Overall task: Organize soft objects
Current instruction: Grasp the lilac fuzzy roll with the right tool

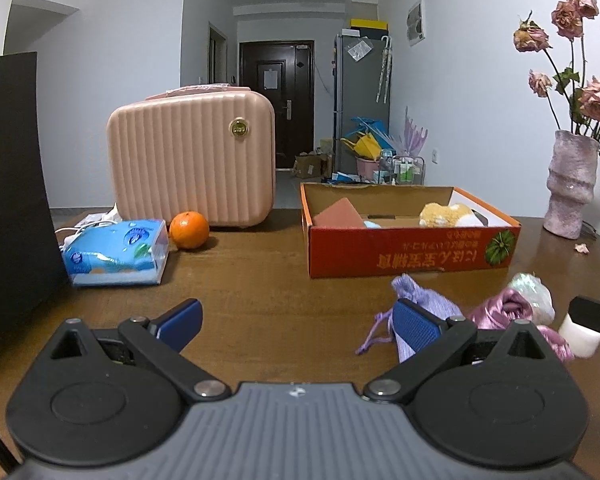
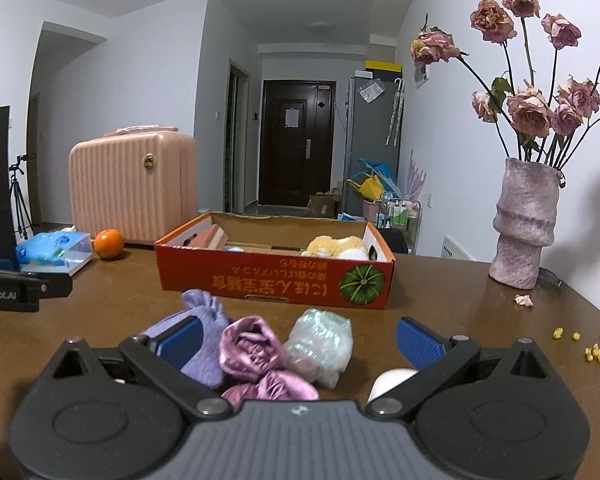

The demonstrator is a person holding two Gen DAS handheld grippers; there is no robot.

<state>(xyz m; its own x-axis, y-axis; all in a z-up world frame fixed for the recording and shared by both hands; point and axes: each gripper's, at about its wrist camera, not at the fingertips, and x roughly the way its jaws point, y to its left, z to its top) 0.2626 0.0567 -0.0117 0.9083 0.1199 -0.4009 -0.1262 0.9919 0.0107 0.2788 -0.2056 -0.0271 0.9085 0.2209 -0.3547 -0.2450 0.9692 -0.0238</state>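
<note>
A: What's biggest on my table (image 2: pixel 440 280)?

B: The pink case (image 1: pixel 192 160) far left, then the red box (image 2: pixel 276 276) in the middle. I see a yellow plush (image 2: pixel 334 246) inside it at the right end.

A: And the vase (image 2: pixel 526 224)?

B: Far right, upright, dried roses in it.

A: Where are my soft things?

B: Near me, in front of the box: purple pouch (image 2: pixel 204 340), pink pouch (image 2: pixel 252 348) and shiny bag (image 2: pixel 320 344), bunched and touching.

A: Grippers?

B: Right gripper (image 2: pixel 298 340) has fingers spread around that bunch, pinching nothing. Left gripper (image 1: pixel 296 320) is spread too, bare table between its fingers, purple pouch beside its right finger.

A: Smaller stuff?

B: Tissues (image 1: pixel 116 252) and an orange (image 1: pixel 189 230), far left.
</note>
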